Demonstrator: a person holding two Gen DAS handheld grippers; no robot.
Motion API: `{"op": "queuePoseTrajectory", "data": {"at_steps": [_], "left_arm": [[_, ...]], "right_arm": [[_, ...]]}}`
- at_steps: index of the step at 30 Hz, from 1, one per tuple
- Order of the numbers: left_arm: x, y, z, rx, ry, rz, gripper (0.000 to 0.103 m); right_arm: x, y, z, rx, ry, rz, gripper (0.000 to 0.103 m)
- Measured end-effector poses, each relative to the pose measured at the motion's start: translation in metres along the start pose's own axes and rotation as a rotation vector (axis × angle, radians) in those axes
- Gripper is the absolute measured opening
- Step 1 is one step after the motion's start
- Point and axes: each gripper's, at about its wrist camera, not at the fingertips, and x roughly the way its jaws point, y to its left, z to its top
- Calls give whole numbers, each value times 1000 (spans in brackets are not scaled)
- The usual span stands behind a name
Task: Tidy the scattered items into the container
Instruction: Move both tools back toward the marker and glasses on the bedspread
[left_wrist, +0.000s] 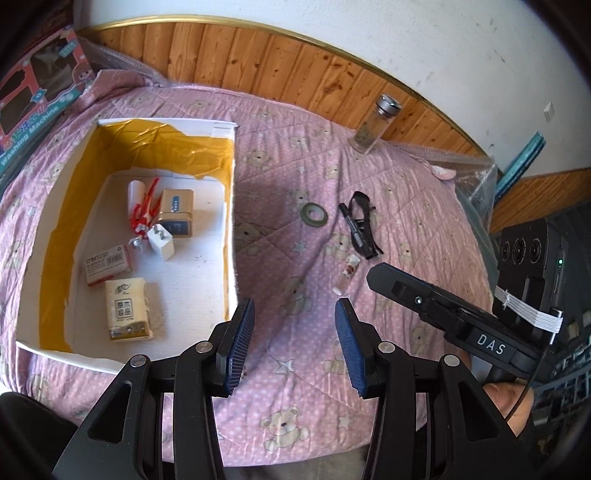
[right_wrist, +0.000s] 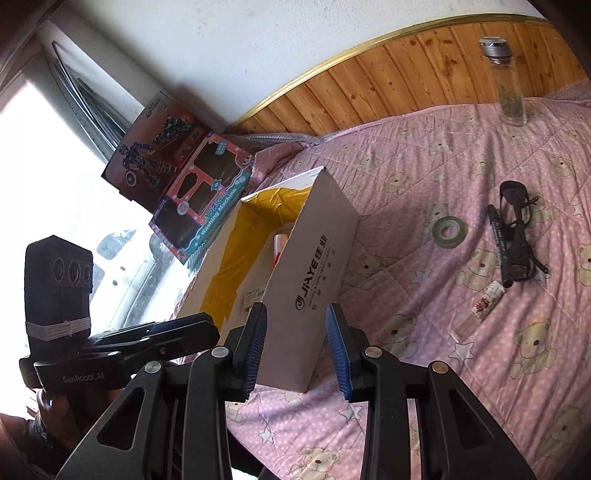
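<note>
Pink quilted bedding (left_wrist: 295, 258) printed with teddy bears and stars covers the bed, and on it stands an open white cardboard box (left_wrist: 232, 206) lined with yellow paper. In the left wrist view the box holds a tissue pack (left_wrist: 127, 308), a small printed carton (left_wrist: 107, 264), a white plug adapter (left_wrist: 161, 242), a gold-coloured gadget (left_wrist: 176, 212), red-handled pliers (left_wrist: 144, 210) and a white roll (left_wrist: 135, 192).

Still loose on the bedding, to the right of the box, lie a ring of green tape (left_wrist: 314, 213), black glasses (left_wrist: 364, 221) with a black marker (left_wrist: 356, 230) lying across them, and a small clear tube (left_wrist: 347, 275) just below them. A tall glass jar (left_wrist: 376, 123) with a metal lid stands upright near the wooden wall panelling (left_wrist: 258, 62). A toy washing machine box (left_wrist: 33, 107) leans at the far left, behind the box.

Blue-padded jaws of the left gripper (left_wrist: 293, 345) stand wide apart with nothing between them, above bare bedding just beside the box's near right corner. The right gripper (right_wrist: 295, 350) has its jaws parted with nothing held between them; in its own view the box's outer wall is seen behind the gap. In the left wrist view the right gripper reaches in from the right, its tip near the clear tube.
</note>
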Motion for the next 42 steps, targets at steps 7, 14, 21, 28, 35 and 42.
{"op": "queuePoseTrajectory", "data": {"at_steps": [7, 14, 21, 28, 35, 42], "left_arm": [[20, -35, 13, 40, 12, -36, 48], [52, -55, 27, 57, 45, -59, 48], [94, -64, 41, 29, 72, -75, 48], [145, -71, 51, -9, 135, -106, 48], [190, -83, 61, -9, 172, -115, 48], [223, -83, 71, -23, 187, -106, 48]], "right_arm": [[-13, -27, 10, 24, -27, -34, 35], [-14, -50, 23, 32, -28, -71, 35], [-16, -77, 41, 19, -28, -147, 35], [-11, -119, 56, 29, -26, -242, 35], [7, -155, 64, 39, 0, -334, 35], [37, -182, 77, 21, 57, -383, 35]]}}
